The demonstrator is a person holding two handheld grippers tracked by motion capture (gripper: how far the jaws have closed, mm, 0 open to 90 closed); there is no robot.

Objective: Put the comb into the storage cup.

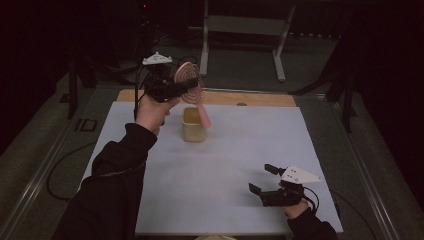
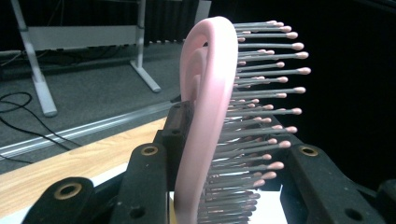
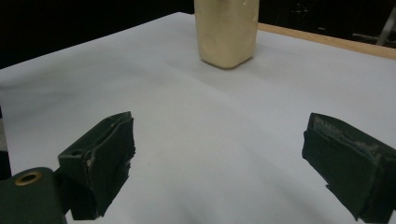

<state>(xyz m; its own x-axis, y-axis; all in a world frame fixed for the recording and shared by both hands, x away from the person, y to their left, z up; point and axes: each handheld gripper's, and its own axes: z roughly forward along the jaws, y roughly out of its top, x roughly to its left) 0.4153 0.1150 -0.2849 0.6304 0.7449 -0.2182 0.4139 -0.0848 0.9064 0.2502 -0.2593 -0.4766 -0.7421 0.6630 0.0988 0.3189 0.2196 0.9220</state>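
Observation:
My left gripper (image 1: pixel 184 87) is raised above the far left of the white table sheet (image 1: pixel 225 165) and is shut on a pink hairbrush (image 1: pixel 192 90). The brush's round bristled head is up, its handle slanting down over a cream container (image 1: pixel 193 125). In the left gripper view the pink hairbrush (image 2: pixel 210 107) stands edge-on between the jaws, bristles pointing right. My right gripper (image 1: pixel 263 180) rests low near the front right of the sheet, open with nothing between its jaws. Ahead of it in the right gripper view stands the cream container (image 3: pixel 226 30).
A wooden strip (image 1: pixel 250 99) borders the far edge of the sheet. Beyond it stands a grey metal frame (image 1: pixel 245 35) on a dark floor. Cables (image 1: pixel 60 170) trail at the left of the table.

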